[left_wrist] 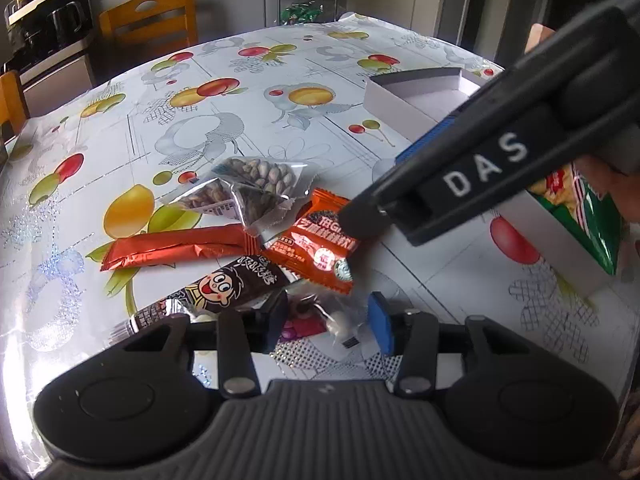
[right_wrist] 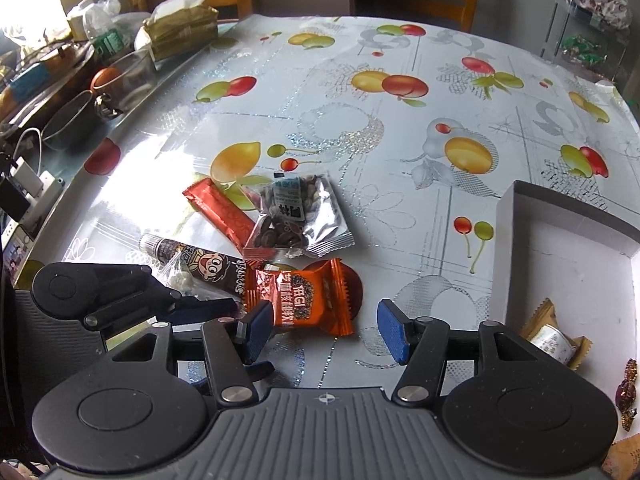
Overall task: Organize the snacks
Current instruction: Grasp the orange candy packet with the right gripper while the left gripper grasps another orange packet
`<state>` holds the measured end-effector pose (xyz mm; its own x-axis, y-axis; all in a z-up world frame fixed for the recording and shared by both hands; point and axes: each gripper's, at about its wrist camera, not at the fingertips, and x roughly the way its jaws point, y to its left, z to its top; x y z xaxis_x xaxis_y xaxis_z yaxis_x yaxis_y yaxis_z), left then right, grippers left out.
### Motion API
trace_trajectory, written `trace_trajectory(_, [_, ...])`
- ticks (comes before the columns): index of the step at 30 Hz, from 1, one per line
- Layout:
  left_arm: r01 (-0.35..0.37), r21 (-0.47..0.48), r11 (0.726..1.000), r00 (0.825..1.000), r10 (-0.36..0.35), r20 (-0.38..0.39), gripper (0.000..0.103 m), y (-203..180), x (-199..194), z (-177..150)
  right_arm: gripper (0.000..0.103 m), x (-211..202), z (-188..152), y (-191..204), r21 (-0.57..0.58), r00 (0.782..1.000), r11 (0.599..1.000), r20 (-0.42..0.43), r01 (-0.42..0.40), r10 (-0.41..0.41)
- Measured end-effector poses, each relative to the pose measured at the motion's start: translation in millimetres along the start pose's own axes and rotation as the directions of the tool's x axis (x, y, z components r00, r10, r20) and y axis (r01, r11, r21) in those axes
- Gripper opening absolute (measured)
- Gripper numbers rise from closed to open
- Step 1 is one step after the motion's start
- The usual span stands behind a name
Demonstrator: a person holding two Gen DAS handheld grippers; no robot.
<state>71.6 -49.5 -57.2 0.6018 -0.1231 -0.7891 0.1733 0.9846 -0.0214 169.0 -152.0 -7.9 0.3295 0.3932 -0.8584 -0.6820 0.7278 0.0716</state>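
Left gripper (left_wrist: 326, 320) sits low over a small clear packet (left_wrist: 316, 314) with a pink label, jaws either side of it, but whether the pads press it I cannot tell. Right gripper (right_wrist: 326, 326) hangs released over the orange snack pack (right_wrist: 304, 300), its left pad at the wrapper's edge, nothing clamped. Just beyond lie the dark cartoon-face stick (right_wrist: 200, 266), a red-brown foil bar (right_wrist: 222, 210) and a clear bag of seeds (right_wrist: 298, 216), bunched together on the fruit-print tabletop (right_wrist: 400, 152). Off to the right, the white cardboard box (right_wrist: 516, 216) holds a tan wrapped sweet (right_wrist: 554, 342); the left view shows a green bag (left_wrist: 584, 216) in it too.
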Motion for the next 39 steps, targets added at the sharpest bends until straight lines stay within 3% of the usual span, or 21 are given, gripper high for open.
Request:
trace_trajectory(7, [0.022, 0.012, 1.000, 1.000, -0.022, -0.003, 0.039, 4, -8, -8, 0.067, 7, 3, 7, -0.006, 1.000, 1.000, -0.002, -0.021, 0.021])
trace_trajectory(21, [0.018, -0.014, 1.000, 1.000, -0.018, -0.009, 0.036, 20, -19, -18, 0.068, 36, 7, 20, -0.087, 0.999, 0.996, -0.044, -0.005, 0.001])
trace_trajectory(26, [0.044, -0.005, 0.999, 0.999, -0.044, 0.021, 0.036, 16, -27, -15, 0.066, 43, 6, 24, -0.114, 0.999, 0.993, -0.050, 0.006, -0.012])
trace_trajectory(31, [0.047, 0.016, 0.999, 0.999, -0.047, -0.008, 0.036, 7, -23, -16, 0.066, 45, 5, 23, -0.123, 0.999, 0.992, -0.048, 0.007, -0.013])
trace_trajectory(36, [0.035, 0.024, 0.999, 0.999, -0.035, -0.021, 0.034, 3, -19, -19, 0.053, 45, 4, 18, -0.114, 0.999, 0.994, -0.040, 0.006, -0.011])
trace_trajectory(39, [0.017, 0.017, 1.000, 1.000, -0.016, -0.022, 0.027, 3, -19, -19, 0.049, 41, 4, 16, -0.103, 1.000, 0.995, -0.027, 0.004, -0.007])
